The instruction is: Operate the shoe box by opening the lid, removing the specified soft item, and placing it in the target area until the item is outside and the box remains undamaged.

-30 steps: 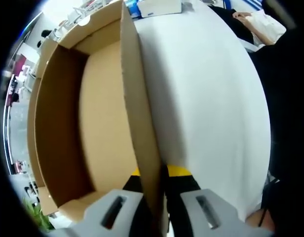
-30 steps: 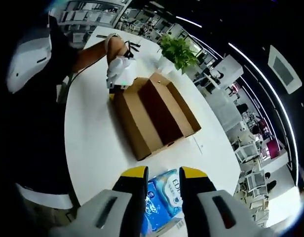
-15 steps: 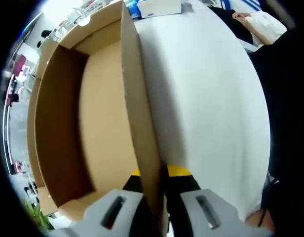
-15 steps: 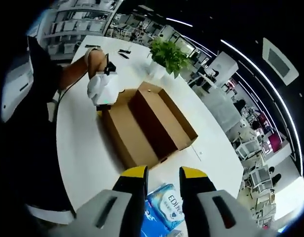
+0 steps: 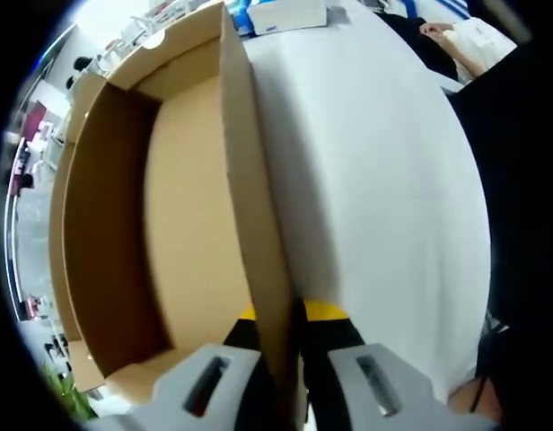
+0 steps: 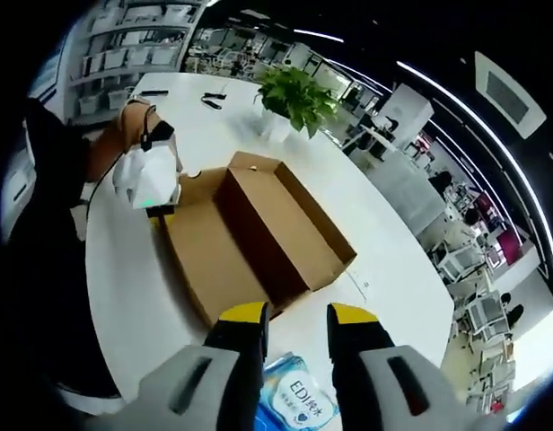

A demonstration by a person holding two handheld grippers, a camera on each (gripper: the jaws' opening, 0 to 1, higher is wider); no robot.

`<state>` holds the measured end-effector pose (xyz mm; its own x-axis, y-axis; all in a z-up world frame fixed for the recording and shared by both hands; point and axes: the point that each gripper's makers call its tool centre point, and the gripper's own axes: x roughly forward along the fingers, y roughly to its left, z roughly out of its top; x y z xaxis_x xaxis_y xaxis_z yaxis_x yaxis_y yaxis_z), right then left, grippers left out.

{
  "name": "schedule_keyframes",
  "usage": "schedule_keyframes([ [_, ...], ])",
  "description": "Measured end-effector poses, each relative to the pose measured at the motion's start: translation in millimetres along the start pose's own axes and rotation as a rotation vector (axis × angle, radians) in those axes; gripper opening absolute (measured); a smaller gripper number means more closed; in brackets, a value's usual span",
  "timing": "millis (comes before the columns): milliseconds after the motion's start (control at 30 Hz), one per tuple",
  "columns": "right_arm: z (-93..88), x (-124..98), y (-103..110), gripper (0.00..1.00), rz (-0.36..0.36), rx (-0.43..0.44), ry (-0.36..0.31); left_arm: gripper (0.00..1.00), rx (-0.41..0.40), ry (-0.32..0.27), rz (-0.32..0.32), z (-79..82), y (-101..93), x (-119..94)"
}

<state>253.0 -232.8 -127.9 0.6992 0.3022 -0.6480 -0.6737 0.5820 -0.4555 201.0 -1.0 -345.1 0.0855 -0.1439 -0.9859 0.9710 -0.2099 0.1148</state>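
A: In the left gripper view, what is the left claw [image 5: 278,334] doing?

B: It pinches the long edge of the shoe box [image 5: 160,206], one jaw inside the cardboard wall and one outside. The box lies open on the white counter [image 5: 375,171] and I see nothing in the part that shows. At the far end of the counter lies a white packet [image 5: 290,13]. This picture is almost as it was a second ago, so the hold has not shifted.

A: And the right gripper view?

B: Here the change shows. The camera has lifted and pulled back: the blue tissue pack [image 6: 290,400] now lies lower in the picture, on the counter [image 6: 124,296] just beyond the right claw [image 6: 298,316], and the open box [image 6: 258,238] sits nearer the middle. The right claw's jaws stand spread with nothing between them. The left claw [image 6: 160,208] shows far left, at the box's corner, held by the person's hand [image 6: 144,175]. A potted plant [image 6: 290,94] stands at the far side.

A: What does that mean for the task?

B: I judge the soft item, the tissue pack, is already outside, on the counter near the box's near end. The lid is open and the box looks undamaged. What remains seems to be letting go of the box edge.
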Motion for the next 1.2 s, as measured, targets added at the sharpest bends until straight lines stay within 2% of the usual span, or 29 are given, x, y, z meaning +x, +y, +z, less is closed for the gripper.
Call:
schedule_keyframes([
  [400,12.1,21.7,-11.3,0.28,0.014,-0.005,0.036,0.04,0.051,0.009,-0.015,-4.0,-4.6,-0.4],
  [600,15.0,33.1,-19.2,0.29,0.024,0.001,0.059,0.04,0.038,0.011,-0.018,-4.2,-1.8,0.3],
  [667,15.7,36.8,-19.2,0.30,0.044,0.020,0.060,0.04,0.035,0.011,-0.018,-3.8,-1.9,0.4],
  [733,17.6,41.2,-14.4,0.31,0.098,0.087,0.048,0.04,0.033,0.011,-0.017,-3.5,-2.1,0.5],
  [900,20.0,53.0,-29.5,0.31,0.111,0.204,0.036,0.04,0.017,0.012,-0.021,-3.0,-1.9,0.5],
  [1200,26.3,69.1,-33.1,0.31,0.111,0.211,0.048,0.04,0.019,0.010,-0.022,-3.6,-2.2,0.4],
])
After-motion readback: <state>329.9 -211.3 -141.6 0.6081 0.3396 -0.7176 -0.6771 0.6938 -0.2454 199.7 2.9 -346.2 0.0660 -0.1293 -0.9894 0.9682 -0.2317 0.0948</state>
